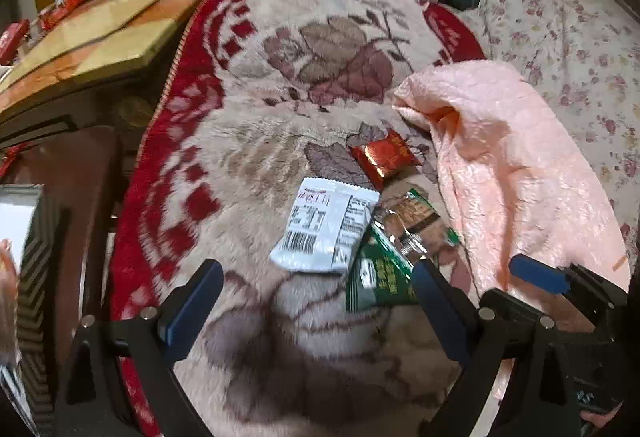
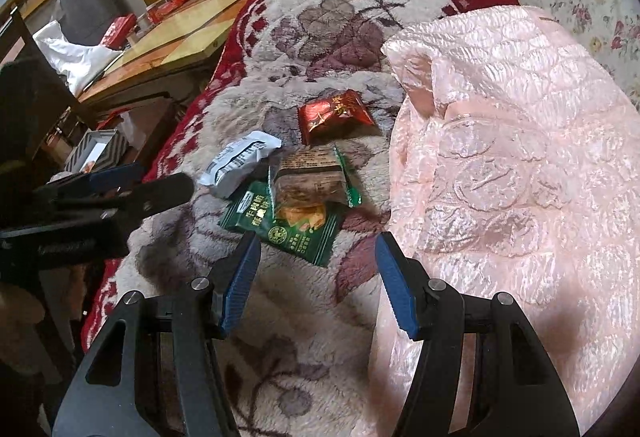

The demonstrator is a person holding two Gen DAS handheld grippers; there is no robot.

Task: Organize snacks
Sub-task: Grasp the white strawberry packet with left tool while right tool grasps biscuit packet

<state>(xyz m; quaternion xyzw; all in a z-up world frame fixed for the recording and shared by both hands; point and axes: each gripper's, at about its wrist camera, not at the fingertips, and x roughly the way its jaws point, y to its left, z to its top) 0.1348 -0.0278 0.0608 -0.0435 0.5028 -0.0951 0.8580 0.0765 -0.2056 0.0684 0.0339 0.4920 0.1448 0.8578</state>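
Observation:
Several snack packets lie in a cluster on a plush floral blanket (image 2: 280, 337). Farthest away is a red foil packet (image 1: 384, 157) (image 2: 336, 115), and left of it a white packet (image 1: 324, 225) (image 2: 240, 161). A clear brown packet with green edges (image 1: 416, 217) (image 2: 308, 177) rests on a dark green packet (image 1: 380, 277) (image 2: 288, 233). My left gripper (image 1: 316, 265) hovers open just short of the white packet, with nothing held. My right gripper (image 2: 316, 241) is open over the green packet's near corner, its pads touching nothing. Its blue finger (image 1: 536, 273) shows in the left wrist view.
A pink quilted cloth (image 1: 500, 157) (image 2: 500, 157) is heaped right beside the snacks. A wooden table (image 1: 100, 33) (image 2: 180, 37) stands off the blanket's left edge, with a striped box (image 2: 96, 153) below it. A flowered cover (image 1: 580, 57) lies far right.

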